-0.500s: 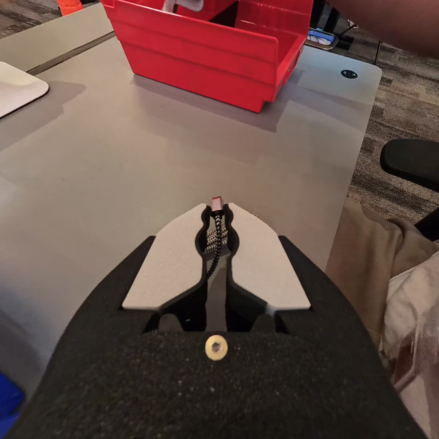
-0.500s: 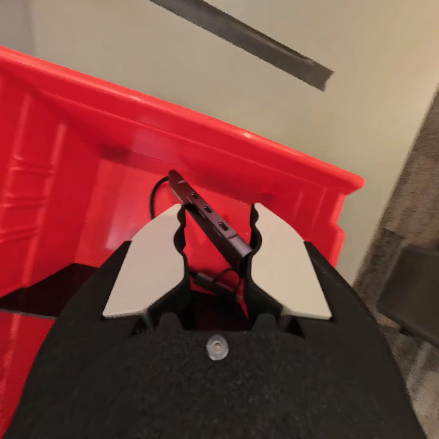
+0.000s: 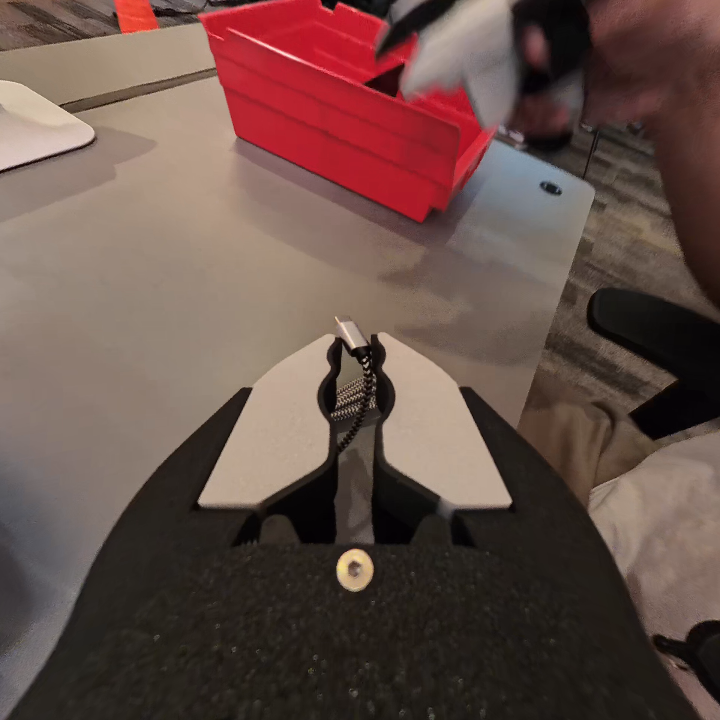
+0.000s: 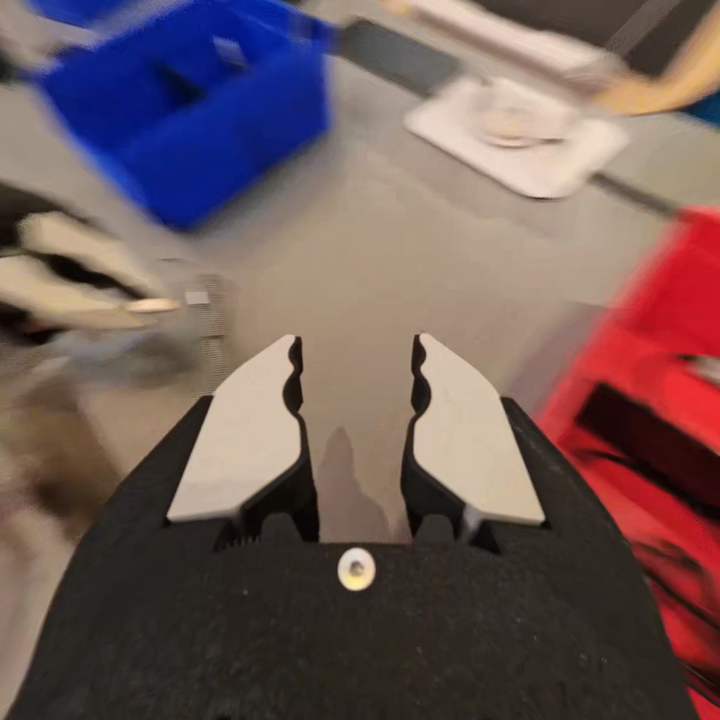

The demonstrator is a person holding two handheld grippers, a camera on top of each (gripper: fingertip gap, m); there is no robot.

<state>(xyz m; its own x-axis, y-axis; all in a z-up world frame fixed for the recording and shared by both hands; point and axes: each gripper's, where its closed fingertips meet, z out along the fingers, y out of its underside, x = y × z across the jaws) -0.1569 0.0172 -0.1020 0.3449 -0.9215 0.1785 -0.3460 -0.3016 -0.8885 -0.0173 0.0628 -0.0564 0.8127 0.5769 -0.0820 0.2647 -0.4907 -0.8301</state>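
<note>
The left gripper [image 3: 353, 338] has its fingers clamped on a braided black-and-white cable with a silver plug [image 3: 352, 338], above the grey bench [image 3: 195, 272]. The right gripper [image 4: 356, 343], fingers apart and empty, hangs over the bench near what seems, through blur, a red plastic bin [image 4: 654, 389].

Left gripper [image 3: 353, 339] is held low and level, fingers pinched nearly together. Right gripper [image 4: 356, 341] is held spread, nothing gripped, blurred.

I see my left gripper [image 3: 352, 339] clamped on braided cable [image 3: 360, 383] plug | above grey desk [image 3: 195, 272] | red bin [image 3: 343, 128] far ahead | right gripper [image 3: 459, 58] blurred over it
</note>
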